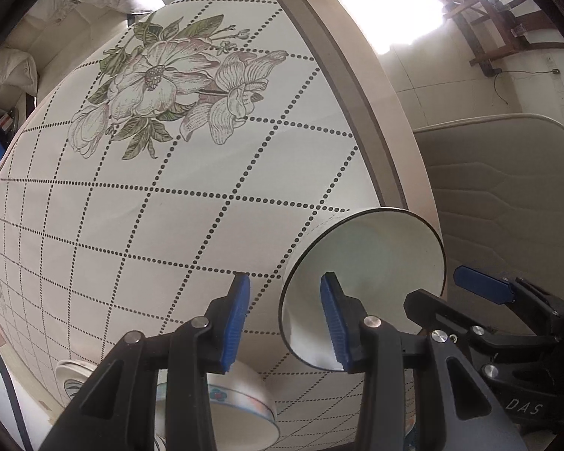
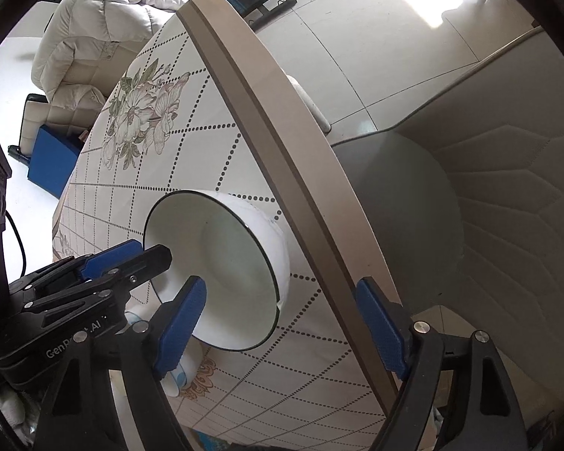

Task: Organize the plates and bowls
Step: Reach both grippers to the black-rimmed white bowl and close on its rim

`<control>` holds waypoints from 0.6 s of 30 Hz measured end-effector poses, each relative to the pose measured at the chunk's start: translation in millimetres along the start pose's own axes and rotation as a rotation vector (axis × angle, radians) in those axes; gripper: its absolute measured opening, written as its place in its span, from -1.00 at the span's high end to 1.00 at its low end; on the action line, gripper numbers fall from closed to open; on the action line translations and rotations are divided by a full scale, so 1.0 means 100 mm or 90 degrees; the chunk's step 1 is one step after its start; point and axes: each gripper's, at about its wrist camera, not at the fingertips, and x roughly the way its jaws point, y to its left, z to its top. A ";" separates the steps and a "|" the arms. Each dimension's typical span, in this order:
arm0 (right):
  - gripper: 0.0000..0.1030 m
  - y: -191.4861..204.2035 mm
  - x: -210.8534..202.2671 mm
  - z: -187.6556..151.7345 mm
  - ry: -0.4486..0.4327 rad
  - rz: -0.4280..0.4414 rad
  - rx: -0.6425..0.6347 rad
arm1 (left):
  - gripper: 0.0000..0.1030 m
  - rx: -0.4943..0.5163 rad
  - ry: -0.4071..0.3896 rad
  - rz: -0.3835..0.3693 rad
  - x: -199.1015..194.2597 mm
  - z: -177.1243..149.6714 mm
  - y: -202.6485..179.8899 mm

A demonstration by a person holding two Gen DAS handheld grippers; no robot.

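Observation:
A white bowl with a thin dark rim (image 1: 376, 263) stands on the flowered tablecloth near the table's edge; it also shows in the right wrist view (image 2: 225, 259). My left gripper (image 1: 285, 323) is open, with one finger (image 1: 334, 323) inside the bowl and the other finger outside its wall. My right gripper (image 2: 282, 330) is open and empty, its left finger (image 2: 180, 323) in front of the bowl's rim. A bowl with a coloured band (image 1: 240, 402) lies below my left fingers. A small patterned cup (image 2: 178, 376) sits under my right gripper's left finger.
The table's beige edge (image 1: 394, 120) runs close to the bowl. A padded chair (image 1: 507, 195) stands beyond the edge. A plate (image 1: 71, 379) lies at the lower left. A jacket on a chair (image 2: 94, 37) is across the table.

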 end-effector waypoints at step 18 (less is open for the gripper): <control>0.79 0.12 0.22 0.05 0.023 -0.039 -0.020 | 0.88 0.014 -0.008 -0.002 0.12 0.00 -0.04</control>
